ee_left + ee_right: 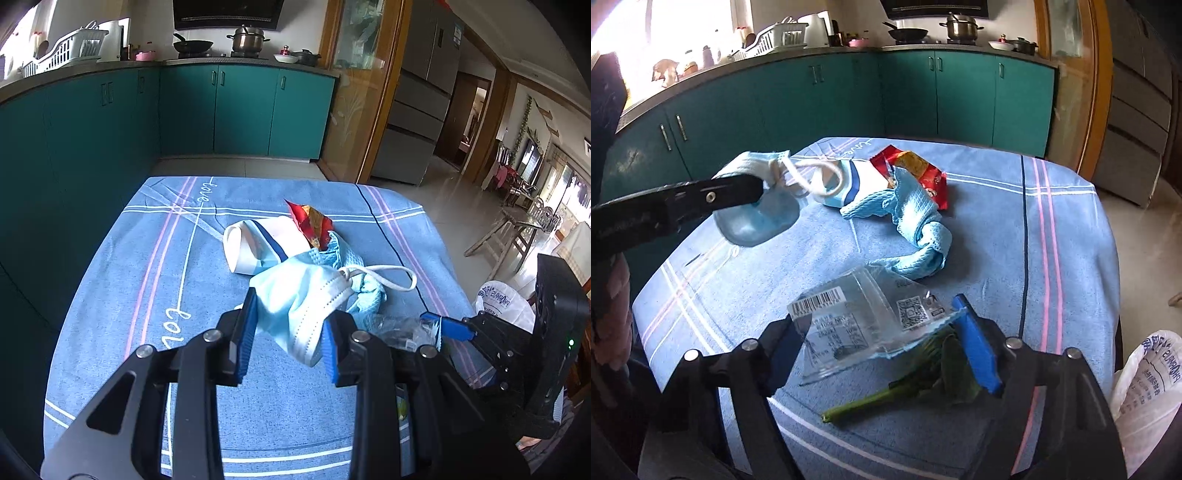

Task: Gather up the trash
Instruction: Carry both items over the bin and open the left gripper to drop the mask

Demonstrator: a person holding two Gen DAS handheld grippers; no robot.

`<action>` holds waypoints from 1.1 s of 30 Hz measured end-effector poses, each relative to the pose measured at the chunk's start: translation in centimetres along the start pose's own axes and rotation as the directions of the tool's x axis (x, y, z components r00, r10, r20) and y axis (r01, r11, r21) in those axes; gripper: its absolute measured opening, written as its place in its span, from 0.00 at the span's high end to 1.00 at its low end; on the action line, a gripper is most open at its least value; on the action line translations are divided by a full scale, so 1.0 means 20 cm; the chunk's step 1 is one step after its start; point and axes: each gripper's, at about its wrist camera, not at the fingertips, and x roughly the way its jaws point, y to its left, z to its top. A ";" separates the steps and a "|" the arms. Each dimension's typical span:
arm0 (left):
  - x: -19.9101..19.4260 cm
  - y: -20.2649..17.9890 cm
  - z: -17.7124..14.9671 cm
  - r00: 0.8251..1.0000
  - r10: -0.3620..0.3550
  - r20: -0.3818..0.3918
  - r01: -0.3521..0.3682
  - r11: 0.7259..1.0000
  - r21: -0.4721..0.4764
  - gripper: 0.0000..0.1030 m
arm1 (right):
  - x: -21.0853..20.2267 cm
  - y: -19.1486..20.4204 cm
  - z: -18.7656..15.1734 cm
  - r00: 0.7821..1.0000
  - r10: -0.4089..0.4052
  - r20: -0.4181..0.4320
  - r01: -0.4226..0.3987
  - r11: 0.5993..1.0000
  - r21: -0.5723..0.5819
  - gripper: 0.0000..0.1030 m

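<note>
My left gripper (290, 328) is shut on a light blue face mask (306, 295) and holds it above the table; the mask also shows in the right wrist view (757, 218), hanging from the left gripper's fingers (738, 190). My right gripper (882, 343) is open around a clear plastic wrapper (849, 321) with a barcode, which lies over a green leafy stem (905, 384). A white paper cup (255, 243), a red snack wrapper (312, 221) and a blue crumpled cloth (916, 221) lie mid-table.
The table wears a blue striped cloth (147, 295). A white plastic bag (1148, 384) hangs off the table's right side. Teal kitchen cabinets (240, 110) stand behind. A fridge (421, 110) and a glass door are at the right.
</note>
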 end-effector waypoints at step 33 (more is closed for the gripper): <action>0.14 -1.27 -0.15 0.925 -0.339 -0.170 0.379 0.842 0.384 0.69 | -0.99 -1.13 -0.55 0.811 -0.582 0.059 0.447 0.683 0.578 0.29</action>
